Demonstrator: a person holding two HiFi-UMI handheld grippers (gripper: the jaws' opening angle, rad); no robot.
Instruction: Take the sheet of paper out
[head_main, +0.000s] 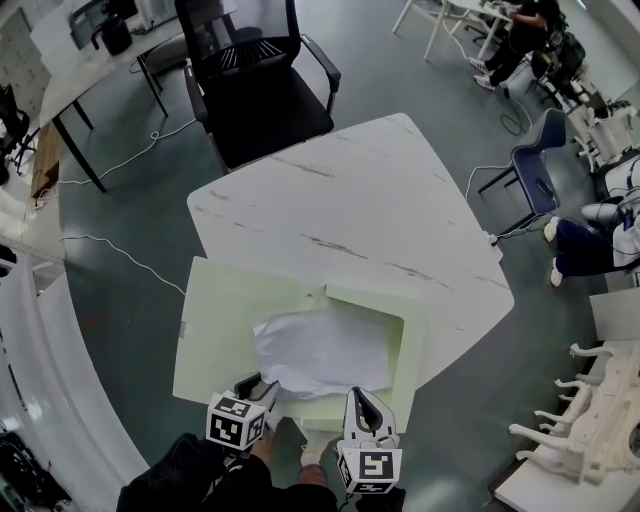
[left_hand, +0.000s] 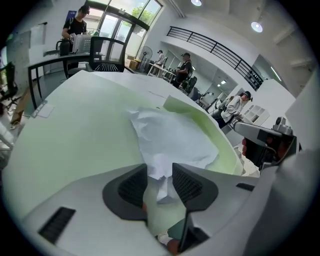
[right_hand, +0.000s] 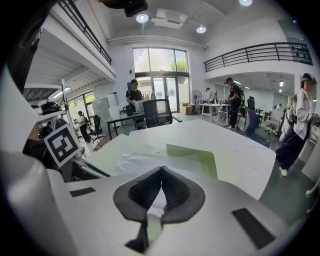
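Observation:
A crumpled white sheet of paper (head_main: 320, 350) lies inside an open pale green folder (head_main: 225, 320) at the near edge of the white table (head_main: 350, 190). My left gripper (head_main: 268, 388) is at the sheet's near left corner. In the left gripper view its jaws (left_hand: 160, 175) stand open, with that corner of the paper (left_hand: 170, 135) hanging between the pads, which do not press on it. My right gripper (head_main: 360, 395) sits at the folder's near edge. In the right gripper view its tips (right_hand: 161, 170) meet, shut on the green folder (right_hand: 192, 157), with the paper (right_hand: 135, 162) just beyond.
A black office chair (head_main: 260, 80) stands at the table's far side and a blue chair (head_main: 535, 165) at its right. Cables run over the floor at the left. Seated people are at the far right. White furniture parts (head_main: 570, 420) lie at the lower right.

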